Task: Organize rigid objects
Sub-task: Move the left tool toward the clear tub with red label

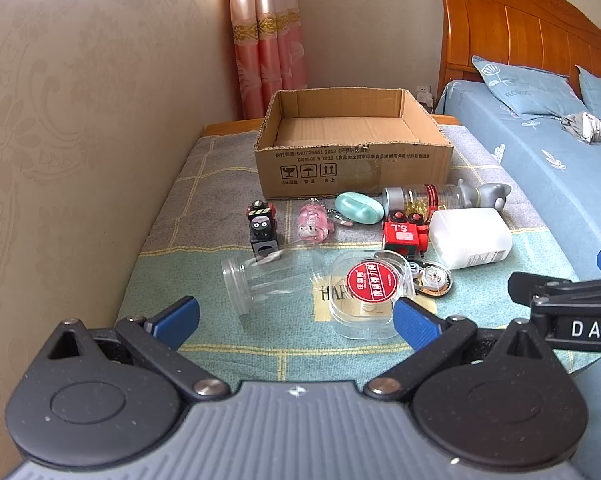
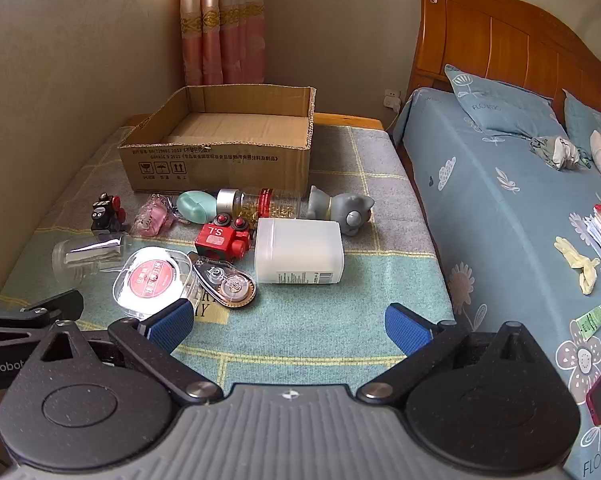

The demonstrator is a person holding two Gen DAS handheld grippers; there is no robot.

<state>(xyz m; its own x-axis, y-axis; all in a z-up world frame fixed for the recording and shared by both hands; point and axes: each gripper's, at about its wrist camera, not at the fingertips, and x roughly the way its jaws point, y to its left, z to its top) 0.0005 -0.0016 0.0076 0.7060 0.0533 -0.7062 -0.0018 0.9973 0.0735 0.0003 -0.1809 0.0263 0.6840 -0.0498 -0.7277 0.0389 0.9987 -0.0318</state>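
An empty cardboard box (image 1: 352,148) (image 2: 220,152) stands at the back of a cloth-covered table. In front of it lie a clear jar (image 1: 268,280) (image 2: 86,256), a round clear case with a red label (image 1: 370,296) (image 2: 152,282), a red toy (image 1: 404,236) (image 2: 222,238), a white plastic bottle (image 1: 470,238) (image 2: 300,250), a correction tape (image 2: 228,284), a pill bottle (image 2: 260,202), a grey cat figure (image 2: 340,206), a mint case (image 1: 358,208), a pink charm (image 1: 312,226) and a black toy (image 1: 262,228). My left gripper (image 1: 296,318) and right gripper (image 2: 286,322) are open, empty, near the front.
A wall runs along the table's left side. A bed (image 2: 500,200) with blue sheets, pillows and small clutter lies to the right. A pink curtain (image 1: 268,40) hangs behind the box.
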